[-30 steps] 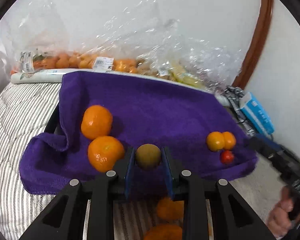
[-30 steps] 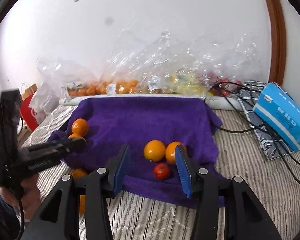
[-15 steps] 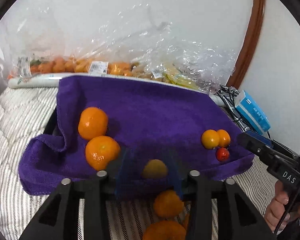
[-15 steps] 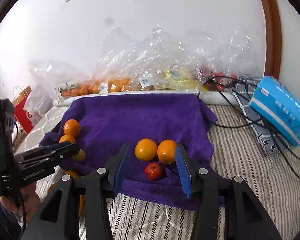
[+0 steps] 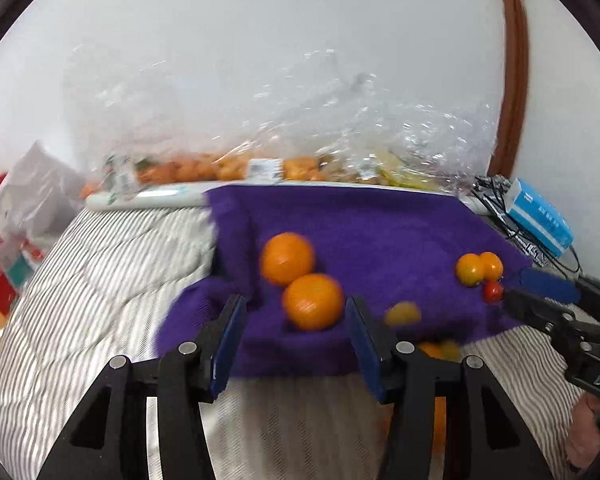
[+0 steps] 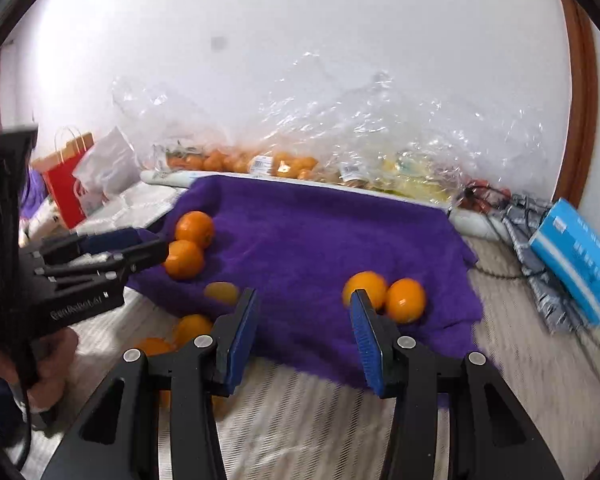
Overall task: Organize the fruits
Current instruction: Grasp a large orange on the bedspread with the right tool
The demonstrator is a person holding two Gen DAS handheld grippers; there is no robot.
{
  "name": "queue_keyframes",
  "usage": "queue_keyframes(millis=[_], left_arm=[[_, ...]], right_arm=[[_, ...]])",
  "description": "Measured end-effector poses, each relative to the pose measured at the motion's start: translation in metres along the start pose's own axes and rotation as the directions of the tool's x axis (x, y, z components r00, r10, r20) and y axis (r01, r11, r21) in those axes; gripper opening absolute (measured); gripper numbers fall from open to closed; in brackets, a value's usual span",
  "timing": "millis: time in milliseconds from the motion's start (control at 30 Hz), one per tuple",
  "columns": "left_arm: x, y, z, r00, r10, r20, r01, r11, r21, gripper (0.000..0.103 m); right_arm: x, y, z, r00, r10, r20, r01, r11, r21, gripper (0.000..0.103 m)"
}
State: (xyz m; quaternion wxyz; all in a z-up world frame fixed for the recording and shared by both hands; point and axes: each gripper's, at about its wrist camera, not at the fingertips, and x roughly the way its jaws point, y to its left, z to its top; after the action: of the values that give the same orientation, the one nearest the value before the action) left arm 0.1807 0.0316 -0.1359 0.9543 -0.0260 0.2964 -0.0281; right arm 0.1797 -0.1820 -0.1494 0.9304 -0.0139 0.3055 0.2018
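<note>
Across the lower half of the left wrist view, the left gripper (image 5: 296, 344) stood with its blue-padded jaws spread wide and nothing held between them. Framed in the gap, but lying beyond the fingertips on the purple towel (image 5: 380, 224), was the nearer large orange (image 5: 313, 301), touching a second large orange (image 5: 287, 258) just above and to its left. A small yellowish fruit (image 5: 403, 313), blurred, sat on the towel right of the right-hand finger, outside the gap. Farther right, near the towel's edge, two small oranges (image 5: 479, 268) touched each other, with a small red fruit (image 5: 493, 291) just below them. More orange fruit (image 5: 438, 350) showed below the towel's front edge, on the striped bedding (image 5: 100, 264).

At the bottom of the right wrist view, the right gripper (image 6: 304, 340) was likewise wide open and empty. Its right-hand fingertip overlapped the left one of the two small oranges (image 6: 386, 294) in the picture; whether it touched could not be told, and both fruits lay outside the gap. Only purple towel (image 6: 320, 232) showed between the pads. At the left edge, the left gripper (image 6: 112, 254) pointed toward the large oranges (image 6: 188, 246), its jaws parted.

Clear plastic bags (image 6: 340, 148) of fruit lined the wall behind, and a blue box (image 6: 576, 256) lay at the right.
</note>
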Motion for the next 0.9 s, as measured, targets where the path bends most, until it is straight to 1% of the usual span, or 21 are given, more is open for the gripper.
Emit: queue_keyframes(millis=[33,100,200,267,300,333,367,433,533,733,833,900], left_arm=[[-0.005,0.011,-0.003,1.000,-0.001,0.002,0.001,1.000,-0.026,0.050],[-0.014,0.032,-0.009,1.000,-0.005,0.001,0.005,0.997,-0.073,0.050],[-0.022,0.050,-0.019,1.000,0.015,-0.028,-0.018,0.994,-0.104,0.049],[-0.028,0.055,-0.026,0.999,0.009,-0.040,-0.013,0.992,-0.123,0.050],[-0.029,0.055,-0.028,0.999,0.011,-0.042,-0.016,0.992,-0.122,0.050],[-0.033,0.054,-0.031,0.999,0.011,-0.040,-0.016,0.993,-0.117,0.050],[-0.035,0.053,-0.033,0.999,0.004,-0.040,-0.008,0.994,-0.111,0.050],[-0.039,0.050,-0.035,0.999,-0.012,-0.033,0.009,0.995,-0.098,0.050],[-0.042,0.046,-0.035,1.000,-0.009,-0.024,0.007,0.997,-0.074,0.050],[-0.041,0.043,-0.035,1.000,-0.006,-0.031,0.004,0.998,-0.064,0.050],[-0.037,0.046,-0.036,0.999,-0.008,-0.051,0.004,0.997,-0.079,0.050],[-0.035,0.049,-0.036,0.998,-0.011,-0.067,0.005,0.996,-0.092,0.050]], right_arm=[[-0.001,0.005,-0.001,1.000,0.018,-0.023,-0.018,1.000,0.011,0.047],[-0.001,0.015,-0.005,0.998,0.027,-0.058,-0.025,0.999,0.031,0.047],[0.002,0.032,-0.015,0.993,0.044,-0.106,-0.040,0.998,0.043,0.047],[0.005,0.044,-0.022,0.990,0.032,-0.135,-0.026,0.999,0.040,0.046],[0.007,0.049,-0.026,0.988,0.014,-0.151,-0.009,0.999,0.033,0.044],[0.009,0.053,-0.029,0.986,-0.011,-0.163,0.015,1.000,0.022,0.040],[0.009,0.056,-0.033,0.986,-0.045,-0.162,0.048,0.999,0.014,0.034],[0.007,0.060,-0.037,0.983,-0.081,-0.162,0.084,0.996,0.012,0.031],[-0.001,0.064,-0.043,0.979,-0.138,-0.153,0.142,0.990,0.014,0.031],[0.004,0.066,-0.045,0.974,-0.148,-0.173,0.152,0.988,0.012,0.031],[0.013,0.068,-0.043,0.970,-0.170,-0.177,0.174,0.985,0.007,0.032],[0.021,0.065,-0.043,0.963,-0.161,-0.216,0.168,0.986,0.015,0.032]])
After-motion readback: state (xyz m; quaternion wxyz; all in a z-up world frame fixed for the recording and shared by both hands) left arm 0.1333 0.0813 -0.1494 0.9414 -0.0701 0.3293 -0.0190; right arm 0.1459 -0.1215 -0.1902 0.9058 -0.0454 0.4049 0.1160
